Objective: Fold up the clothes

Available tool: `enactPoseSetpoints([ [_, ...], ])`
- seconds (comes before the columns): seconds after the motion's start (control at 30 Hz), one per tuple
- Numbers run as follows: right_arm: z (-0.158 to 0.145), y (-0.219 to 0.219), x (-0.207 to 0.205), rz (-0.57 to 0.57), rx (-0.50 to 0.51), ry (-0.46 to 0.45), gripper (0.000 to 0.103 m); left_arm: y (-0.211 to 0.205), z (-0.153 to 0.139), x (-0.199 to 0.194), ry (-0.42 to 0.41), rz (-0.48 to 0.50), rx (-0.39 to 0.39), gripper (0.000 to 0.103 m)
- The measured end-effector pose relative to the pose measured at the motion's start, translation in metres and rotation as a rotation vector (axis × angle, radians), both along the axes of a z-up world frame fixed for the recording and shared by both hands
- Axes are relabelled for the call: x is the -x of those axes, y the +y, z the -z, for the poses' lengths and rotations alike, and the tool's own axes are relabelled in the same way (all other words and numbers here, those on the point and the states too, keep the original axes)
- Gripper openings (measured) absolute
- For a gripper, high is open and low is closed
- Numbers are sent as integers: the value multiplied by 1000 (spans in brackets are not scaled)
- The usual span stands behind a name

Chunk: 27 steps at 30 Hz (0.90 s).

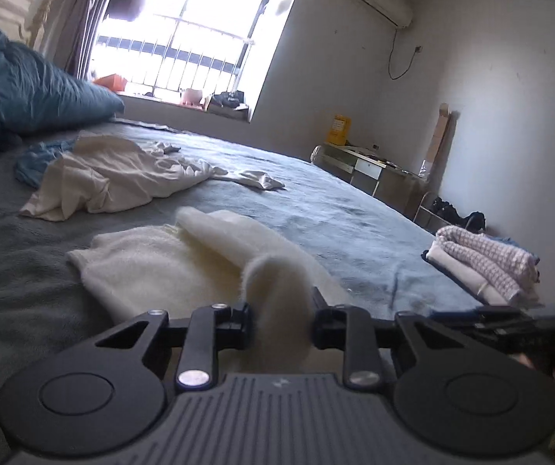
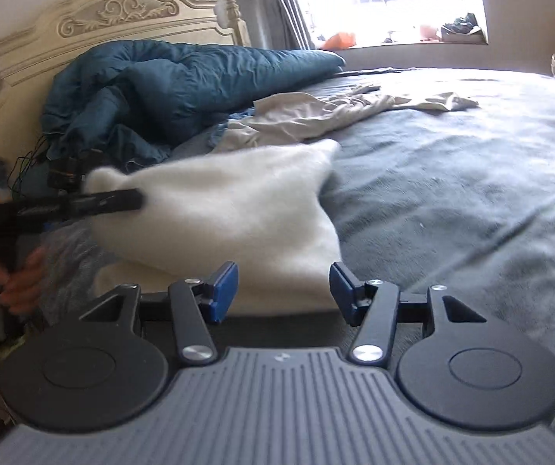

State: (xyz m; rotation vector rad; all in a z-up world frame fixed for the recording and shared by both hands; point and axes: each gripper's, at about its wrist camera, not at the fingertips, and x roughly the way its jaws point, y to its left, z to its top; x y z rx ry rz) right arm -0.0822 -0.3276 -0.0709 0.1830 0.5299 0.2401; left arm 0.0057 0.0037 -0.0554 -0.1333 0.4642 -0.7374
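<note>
Across the grey bed (image 2: 452, 178) we see the teal duvet (image 2: 184, 81) heaped in the upper left of the right wrist frame, and the fluffy white garment (image 2: 230, 209) at centre. Our left claw (image 1: 279, 323) is clenched on a fold of that garment at the frame's lower middle. Our right claw (image 2: 283, 290) stands released, its blue pads (image 2: 225, 286) apart just before the garment's near edge.

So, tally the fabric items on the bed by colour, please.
White fluffy sweater: 1
Cream garment: 1
Light blue garment: 1
Teal duvet: 1
Folded stack, pink check on top: 1
Total: 5
</note>
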Motion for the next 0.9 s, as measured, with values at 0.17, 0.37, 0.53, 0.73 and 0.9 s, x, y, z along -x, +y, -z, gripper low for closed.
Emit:
enactPoseSetpoints([
  [0.17, 7, -1, -5, -13, 31, 3, 52, 12, 32, 36, 69, -70, 48, 28],
  [0.37, -27, 21, -43, -56, 66, -33, 54, 18, 44, 49, 25, -106, 102, 29],
  [0.53, -64, 88, -120, -244, 49, 33, 69, 14, 47, 56, -22, -110, 98, 29],
  [0.73, -50, 162, -231, -239, 129, 293, 70, 16, 51, 59, -45, -105, 124, 30],
  [0.9, -20, 176, -274, -191, 204, 446, 51, 19, 55, 58, -60, -84, 134, 30],
])
